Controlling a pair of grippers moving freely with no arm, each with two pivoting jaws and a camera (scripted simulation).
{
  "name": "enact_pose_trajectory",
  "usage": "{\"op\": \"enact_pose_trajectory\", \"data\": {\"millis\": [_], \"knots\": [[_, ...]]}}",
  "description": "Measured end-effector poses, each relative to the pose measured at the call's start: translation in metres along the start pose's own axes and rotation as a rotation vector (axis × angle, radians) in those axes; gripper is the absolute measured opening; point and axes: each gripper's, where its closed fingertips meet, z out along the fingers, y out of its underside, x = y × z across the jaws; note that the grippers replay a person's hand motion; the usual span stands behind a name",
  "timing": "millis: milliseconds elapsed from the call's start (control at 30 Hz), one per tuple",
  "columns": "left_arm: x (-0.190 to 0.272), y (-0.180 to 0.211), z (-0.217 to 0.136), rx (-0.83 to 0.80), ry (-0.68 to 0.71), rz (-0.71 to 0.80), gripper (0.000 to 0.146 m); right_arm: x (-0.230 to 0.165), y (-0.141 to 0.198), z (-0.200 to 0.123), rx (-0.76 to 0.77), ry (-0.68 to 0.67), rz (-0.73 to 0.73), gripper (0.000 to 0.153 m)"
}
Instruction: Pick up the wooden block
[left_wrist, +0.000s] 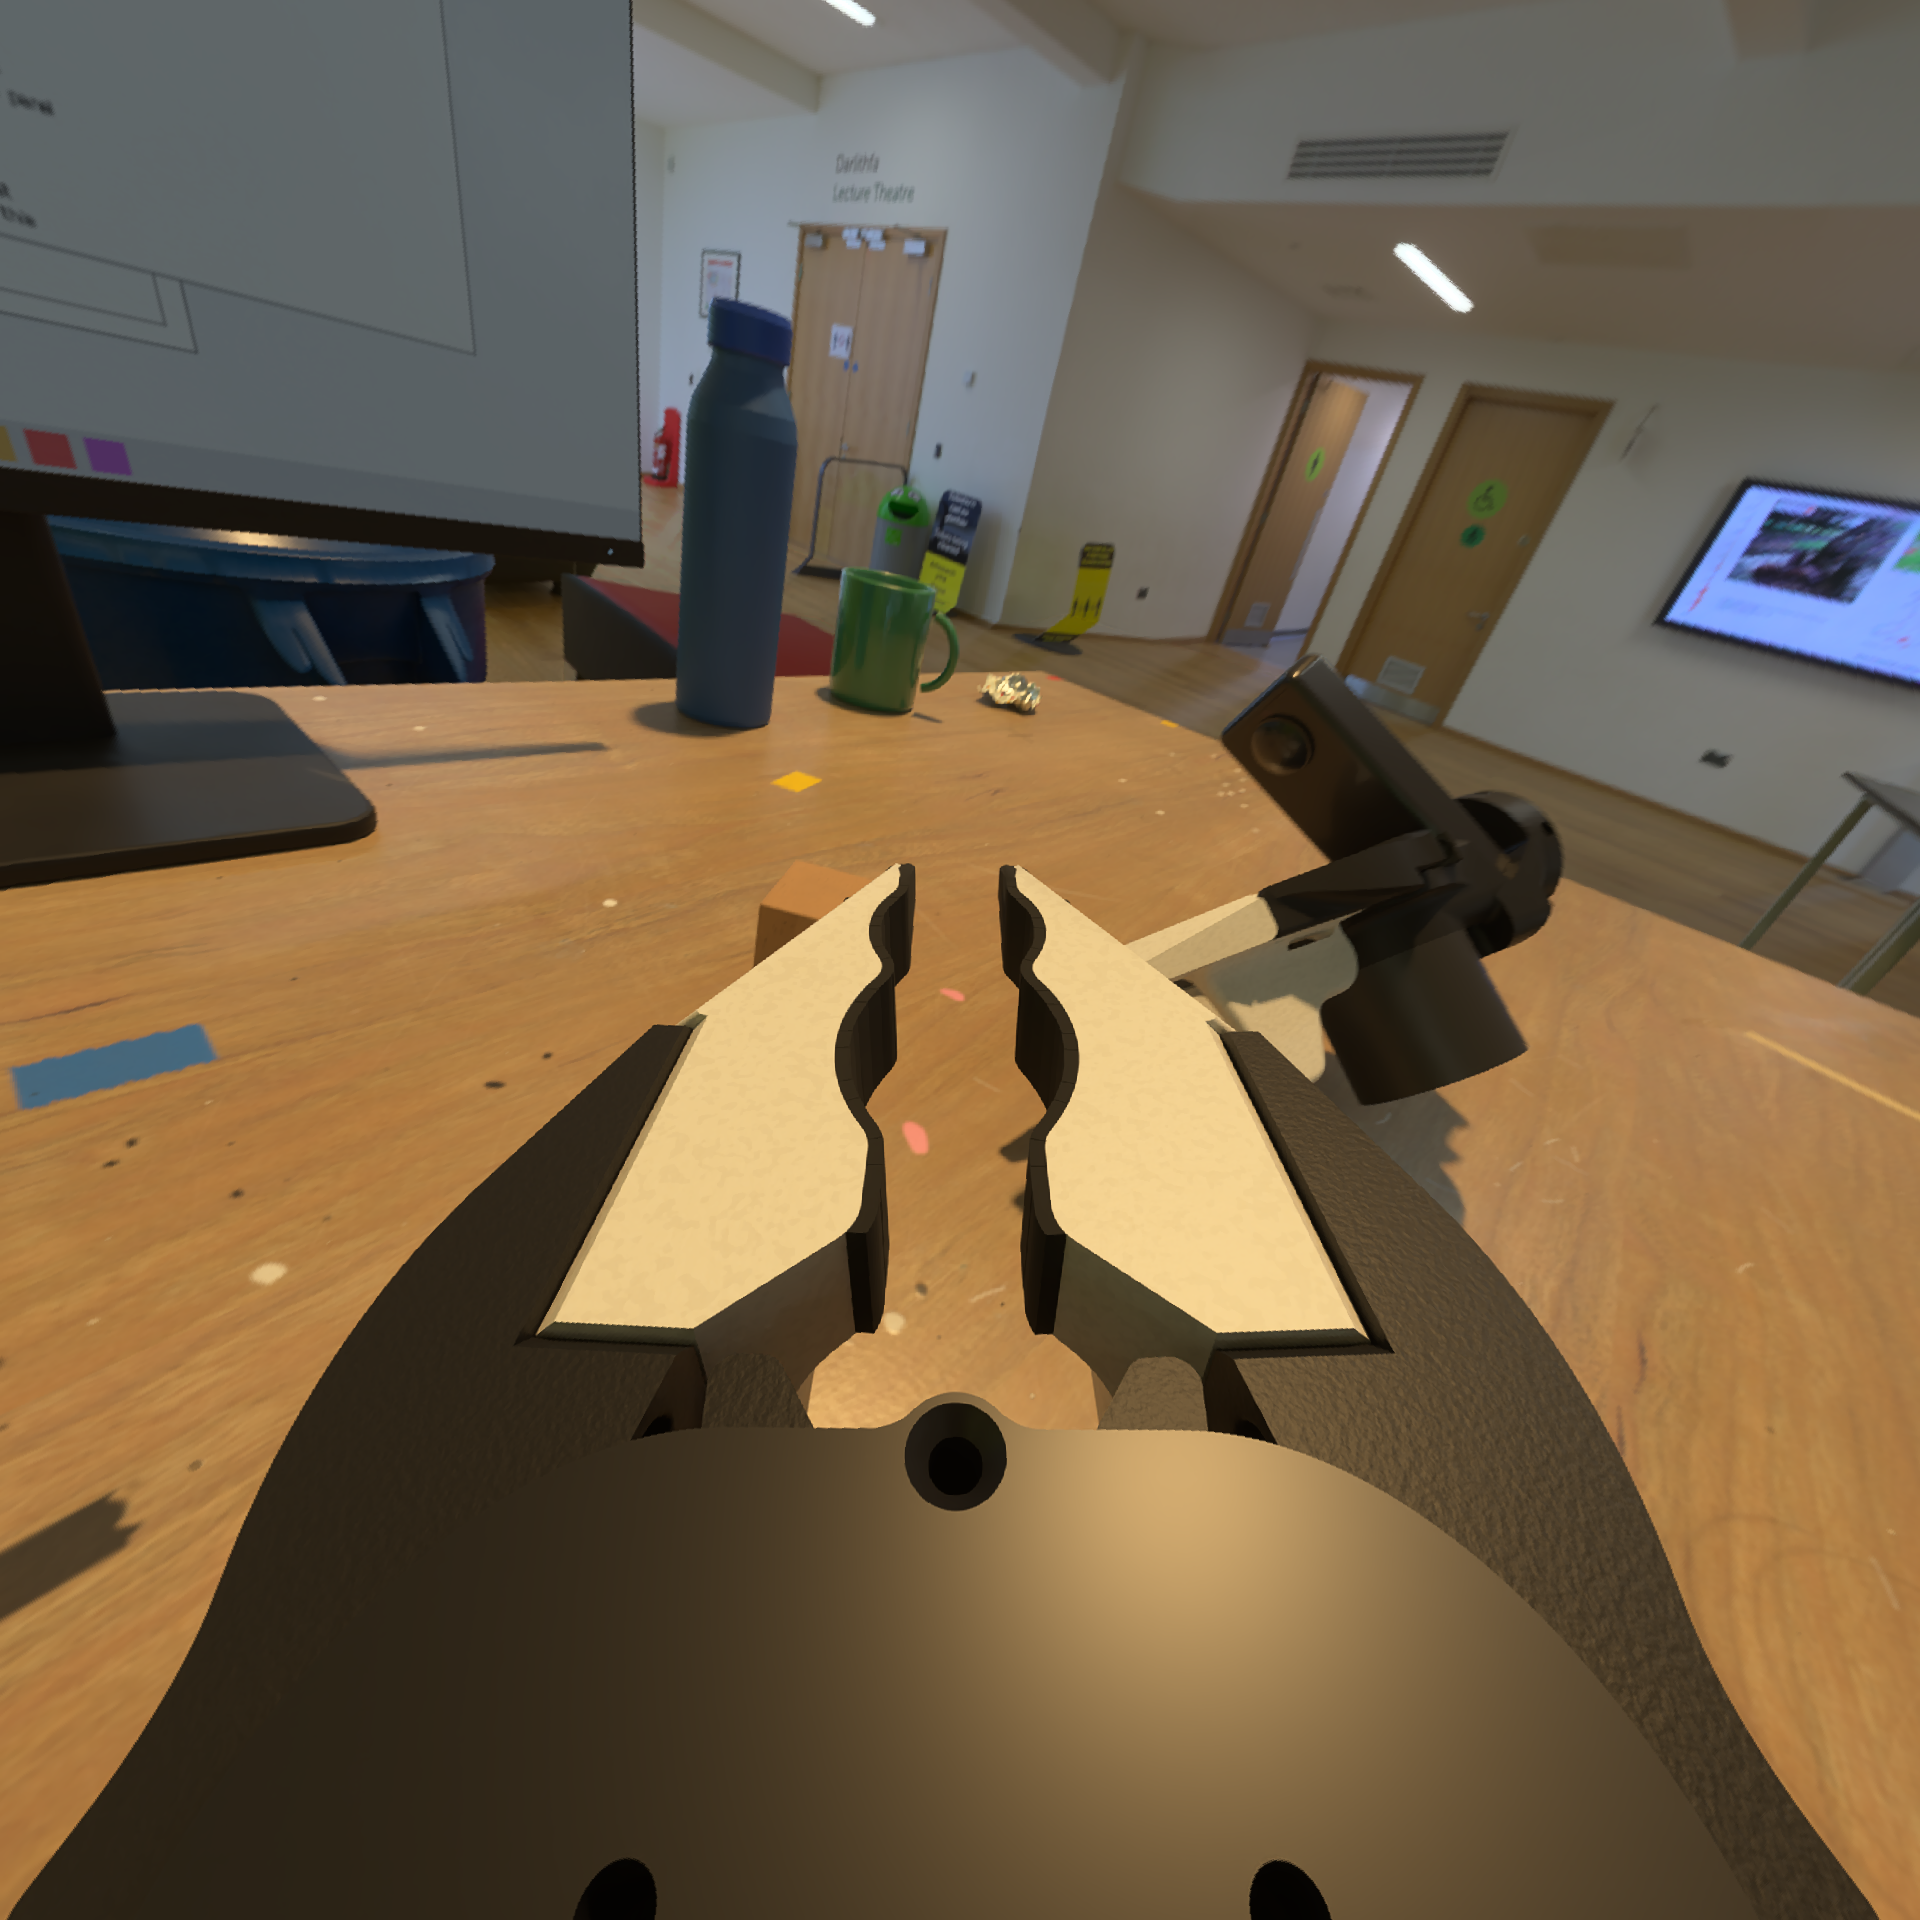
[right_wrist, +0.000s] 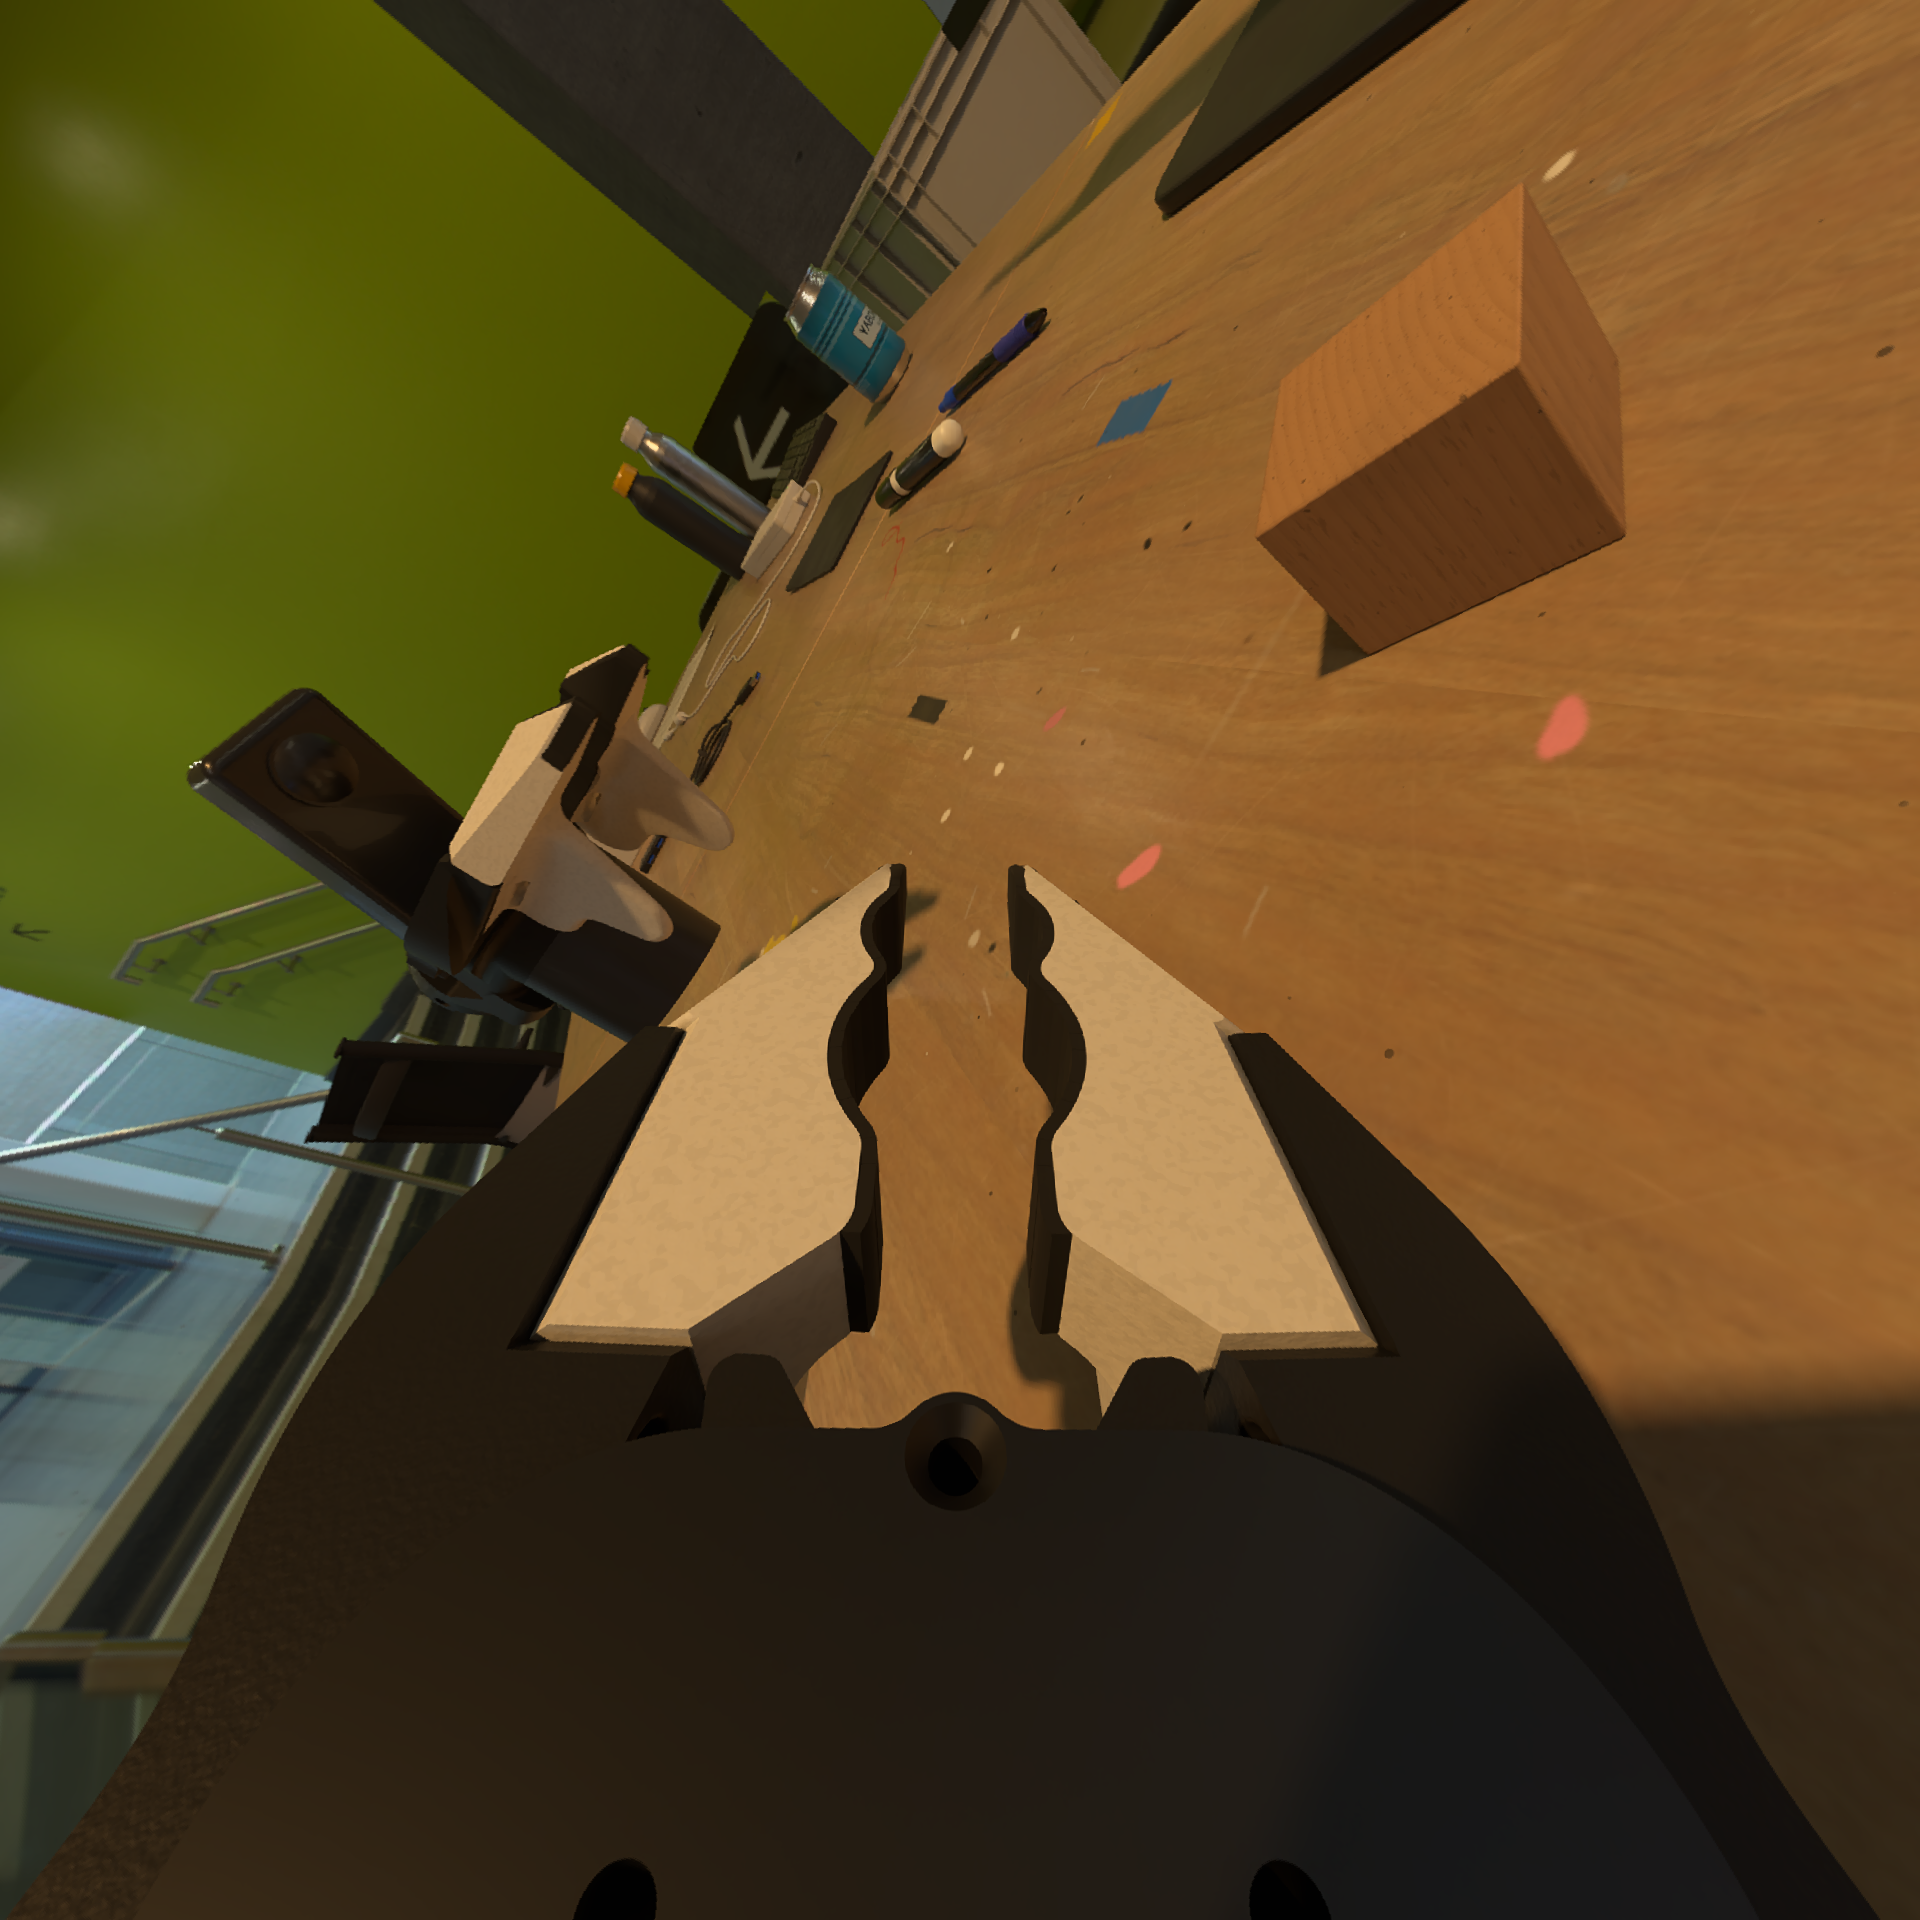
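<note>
The wooden block (right_wrist: 1444, 426) is a plain light-brown cube standing on the wooden table (right_wrist: 1351, 987). In the right wrist view, which is rolled sideways, it lies ahead and to the upper right of my right gripper (right_wrist: 956, 883), well apart from it. The right gripper is open and empty. In the left wrist view the block (left_wrist: 805, 902) shows only as a corner behind my left finger. My left gripper (left_wrist: 956, 883) is open and empty, with the block just beyond and left of its tips. The right gripper also shows in the left wrist view (left_wrist: 1351, 914), and the left one in the right wrist view (right_wrist: 623, 831).
A monitor (left_wrist: 312, 260) on its stand, a dark blue bottle (left_wrist: 732, 520), a green mug (left_wrist: 883, 639) and a crumpled foil scrap (left_wrist: 1010, 691) stand at the far side. Markers (right_wrist: 992, 358), a blue can (right_wrist: 847, 332), bottles (right_wrist: 691, 488) and cables lie farther along the table.
</note>
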Motion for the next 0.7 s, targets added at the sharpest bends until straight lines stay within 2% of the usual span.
{"op": "enact_pose_trajectory", "data": {"millis": [200,267,367,433,567,633,700], "knots": [[-0.010,0.019,0.006,-0.109,-0.058,0.019,0.024,-0.001,0.003,0.000,-0.022,0.031,-0.062,0.020],[-0.014,0.025,0.011,-0.178,-0.094,0.020,0.037,-0.002,0.004,-0.002,-0.028,0.040,-0.069,0.021],[-0.016,0.036,0.022,-0.356,-0.132,0.059,0.066,-0.010,0.006,-0.009,-0.035,0.036,-0.055,0.021],[-0.017,0.046,0.032,-0.491,-0.146,0.126,0.078,-0.018,0.008,-0.014,-0.047,0.020,-0.038,0.022],[-0.032,0.066,0.058,-0.726,-0.219,0.405,0.081,-0.025,0.013,-0.021,-0.077,0.031,-0.070,0.025],[-0.037,0.073,0.077,-0.812,-0.229,0.466,0.082,-0.022,0.019,-0.026,-0.117,0.072,-0.134,0.026],[-0.036,0.076,0.096,-0.862,-0.201,0.464,0.082,-0.017,0.024,-0.031,-0.154,0.119,-0.202,0.027]]}}
